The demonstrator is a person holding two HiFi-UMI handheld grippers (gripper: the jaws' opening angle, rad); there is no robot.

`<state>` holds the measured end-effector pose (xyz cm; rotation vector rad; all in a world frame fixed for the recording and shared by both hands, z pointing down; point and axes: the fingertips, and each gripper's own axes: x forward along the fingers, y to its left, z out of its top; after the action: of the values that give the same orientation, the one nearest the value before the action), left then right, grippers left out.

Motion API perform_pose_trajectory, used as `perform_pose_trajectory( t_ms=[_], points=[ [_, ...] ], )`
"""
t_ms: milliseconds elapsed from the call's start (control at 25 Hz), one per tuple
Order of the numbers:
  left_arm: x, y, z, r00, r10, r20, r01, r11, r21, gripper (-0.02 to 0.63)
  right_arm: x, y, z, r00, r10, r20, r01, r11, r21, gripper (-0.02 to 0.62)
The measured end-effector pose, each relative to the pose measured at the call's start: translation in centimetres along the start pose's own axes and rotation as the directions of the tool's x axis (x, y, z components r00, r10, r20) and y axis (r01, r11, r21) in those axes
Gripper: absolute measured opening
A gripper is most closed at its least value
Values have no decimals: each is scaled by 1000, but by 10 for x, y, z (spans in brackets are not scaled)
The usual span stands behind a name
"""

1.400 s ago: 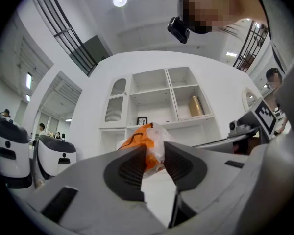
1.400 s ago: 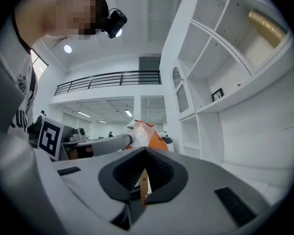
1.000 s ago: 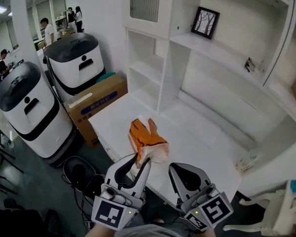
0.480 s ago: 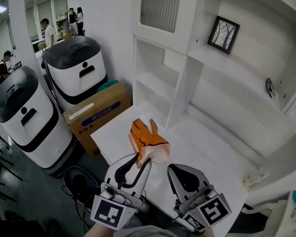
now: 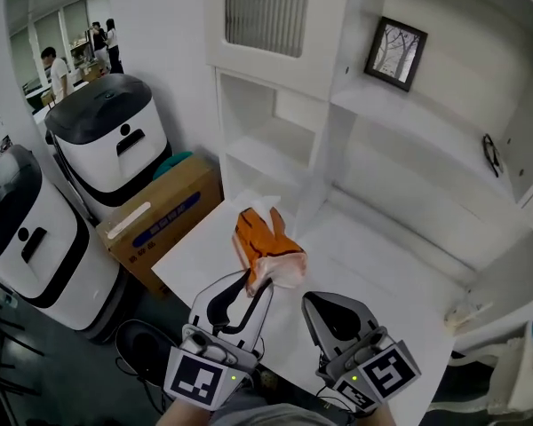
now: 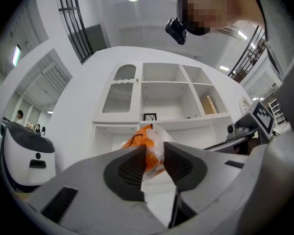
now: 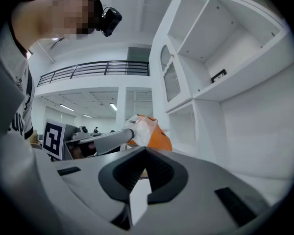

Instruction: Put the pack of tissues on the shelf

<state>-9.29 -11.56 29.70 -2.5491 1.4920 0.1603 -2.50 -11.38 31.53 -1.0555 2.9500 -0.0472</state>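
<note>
The pack of tissues [image 5: 265, 248], orange with a white plastic end, sticks up and forward from my left gripper [image 5: 256, 282], which is shut on its lower end. In the left gripper view the pack [image 6: 149, 137] sits pinched between the two pads of that gripper [image 6: 154, 150], with the white shelf unit [image 6: 161, 94] straight behind it. My right gripper [image 5: 330, 302] hangs level beside the left one, shut with nothing in it. In the right gripper view, past the closed tips of the right gripper [image 7: 144, 152], the pack [image 7: 149, 132] shows to the left. Both grippers are over the near edge of the white counter [image 5: 373, 256].
The shelf unit [image 5: 275, 140] has open white compartments and a slatted door above. A framed picture [image 5: 395, 53] stands on a higher shelf, and a small crumpled item [image 5: 466, 313] lies at the counter's right. At left are a cardboard box [image 5: 160, 211] and two white-and-black machines [image 5: 107, 136].
Both grippers have travelled forward with the pack, and the shelf unit and counter now sit nearer and more central. The grip on the pack looks the same.
</note>
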Motion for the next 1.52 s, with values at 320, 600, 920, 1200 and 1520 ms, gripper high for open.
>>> perform_pose_trajectory(
  t_ms=[320, 600, 920, 1200, 1520],
  points=[
    [28, 21, -9, 997, -74, 11, 74, 997, -7, 129, 30, -20, 1, 998, -59, -4, 59, 998, -6, 11],
    [55, 36, -14, 992, -119, 47, 121, 992, -45, 127, 47, -41, 4, 995, -102, -13, 102, 995, -1, 11],
    [88, 53, -16, 987, -134, 84, 133, 991, 17, 126, 54, -70, 2, 988, -147, -36, 147, 989, 1, 11],
    [120, 73, -19, 984, -128, 120, 122, 991, 60, 124, 62, -89, -4, 983, -172, -58, 172, 985, 8, 11],
    [151, 95, -27, 979, -97, 176, 95, 995, 21, 124, 78, -103, -12, 979, -184, -86, 186, 983, 9, 11]
  ],
)
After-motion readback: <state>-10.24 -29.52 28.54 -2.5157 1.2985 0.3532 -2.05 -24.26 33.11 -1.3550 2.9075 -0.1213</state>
